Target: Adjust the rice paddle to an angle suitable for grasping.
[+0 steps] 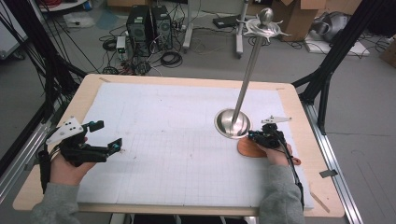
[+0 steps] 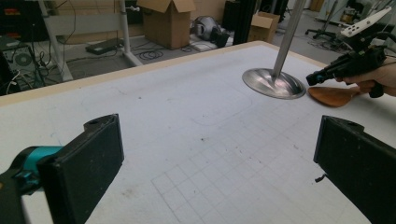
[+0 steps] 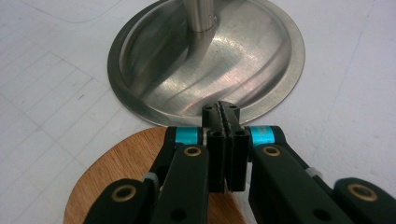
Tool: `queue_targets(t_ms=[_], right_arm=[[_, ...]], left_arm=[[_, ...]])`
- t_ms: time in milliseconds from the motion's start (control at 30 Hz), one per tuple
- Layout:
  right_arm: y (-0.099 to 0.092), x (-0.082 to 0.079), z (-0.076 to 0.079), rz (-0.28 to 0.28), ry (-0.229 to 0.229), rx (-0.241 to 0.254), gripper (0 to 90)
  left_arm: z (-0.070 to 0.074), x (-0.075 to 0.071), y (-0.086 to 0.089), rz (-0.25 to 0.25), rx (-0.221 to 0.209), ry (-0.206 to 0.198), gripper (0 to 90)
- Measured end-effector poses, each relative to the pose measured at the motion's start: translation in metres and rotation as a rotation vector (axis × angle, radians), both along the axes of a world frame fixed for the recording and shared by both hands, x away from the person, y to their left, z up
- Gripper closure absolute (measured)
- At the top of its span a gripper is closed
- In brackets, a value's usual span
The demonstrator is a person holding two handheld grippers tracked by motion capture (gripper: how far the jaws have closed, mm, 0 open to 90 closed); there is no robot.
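Note:
A steel stand with a round base [image 1: 232, 123] and a tall pole [image 1: 250, 70] rises from the right half of the white gridded mat [image 1: 177, 154]. A flat wooden utensil [image 1: 250, 148] lies on the mat against the base's near edge. My right gripper [image 1: 252, 136] hovers just over the wood, jaws pressed together with nothing seen between them, tips [image 3: 221, 109] at the base rim [image 3: 205, 60] above the wooden blade [image 3: 121, 168]. My left gripper [image 1: 108, 134] is held at the mat's left edge, jaws wide apart [image 2: 219, 158] and empty, facing the stand [image 2: 273, 84].
The pole ends in a knob ringed by curved hooks [image 1: 265, 23] well above the table. The mat sits on a wooden tabletop [image 1: 299, 107]. Black frame struts [image 1: 327, 70], computer towers [image 1: 148, 28] and cardboard boxes [image 1: 299, 14] stand on the floor beyond.

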State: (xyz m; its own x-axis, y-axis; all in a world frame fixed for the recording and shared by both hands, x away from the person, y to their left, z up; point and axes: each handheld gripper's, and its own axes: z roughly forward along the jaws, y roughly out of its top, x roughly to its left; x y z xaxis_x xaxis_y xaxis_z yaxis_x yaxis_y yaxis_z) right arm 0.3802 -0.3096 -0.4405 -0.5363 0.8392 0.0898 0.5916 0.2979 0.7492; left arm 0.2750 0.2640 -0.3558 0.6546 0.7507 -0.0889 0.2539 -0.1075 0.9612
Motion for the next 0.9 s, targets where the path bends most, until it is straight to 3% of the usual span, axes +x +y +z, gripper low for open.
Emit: queue_targets(t_ms=[400,900], right_arm=[[0.0028,0.0021,-0.0041,-0.005,0.003,-0.032,89.2],[0.0045,0.0000,-0.0033,0.006,0.022,-0.023,89.2]], left_arm=[[-0.0014,0.0000,-0.0004,-0.005,0.014,0.014,2.0],[-0.0022,0.0014,-0.0017,-0.007,0.020,0.018,2.0]])
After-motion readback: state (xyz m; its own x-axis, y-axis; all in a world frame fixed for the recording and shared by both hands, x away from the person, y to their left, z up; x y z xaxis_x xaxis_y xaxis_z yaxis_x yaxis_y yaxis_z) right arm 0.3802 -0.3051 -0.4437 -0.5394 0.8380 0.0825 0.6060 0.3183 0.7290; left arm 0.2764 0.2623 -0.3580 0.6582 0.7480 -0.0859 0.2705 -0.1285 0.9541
